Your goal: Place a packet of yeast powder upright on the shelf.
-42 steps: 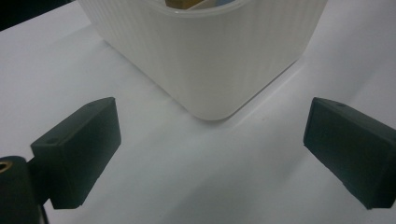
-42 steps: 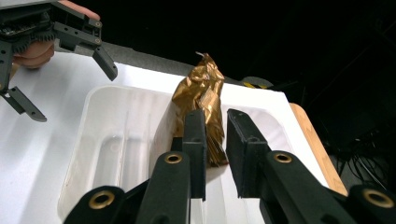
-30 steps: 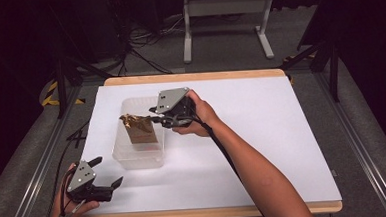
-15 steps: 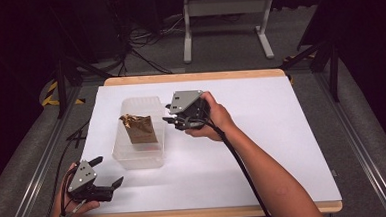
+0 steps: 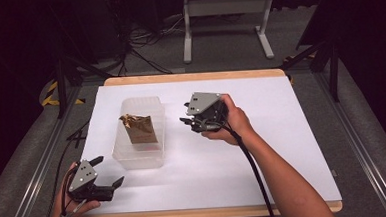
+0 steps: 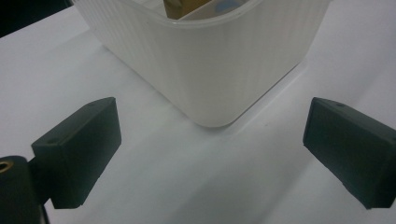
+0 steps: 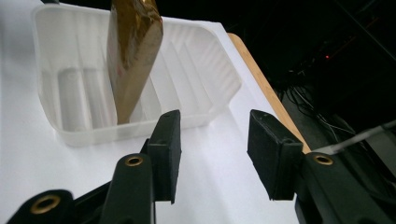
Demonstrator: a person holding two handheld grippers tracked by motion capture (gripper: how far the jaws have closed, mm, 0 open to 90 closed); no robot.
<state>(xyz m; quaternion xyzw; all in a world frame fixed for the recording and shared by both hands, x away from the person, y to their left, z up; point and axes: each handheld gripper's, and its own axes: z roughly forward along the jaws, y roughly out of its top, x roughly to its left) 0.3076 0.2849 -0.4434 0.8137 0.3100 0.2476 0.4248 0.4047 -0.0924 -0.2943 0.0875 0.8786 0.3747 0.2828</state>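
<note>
Fingers (image 7: 169, 140) of the right gripper (image 5: 195, 119), frame centre, are standing apart and empty; the left gripper (image 5: 105, 184), lower left, is gaping too. Judging by this, placing looks done: the bag (image 5: 138, 129) is standing in the tub (image 5: 148, 159), left of centre
</note>
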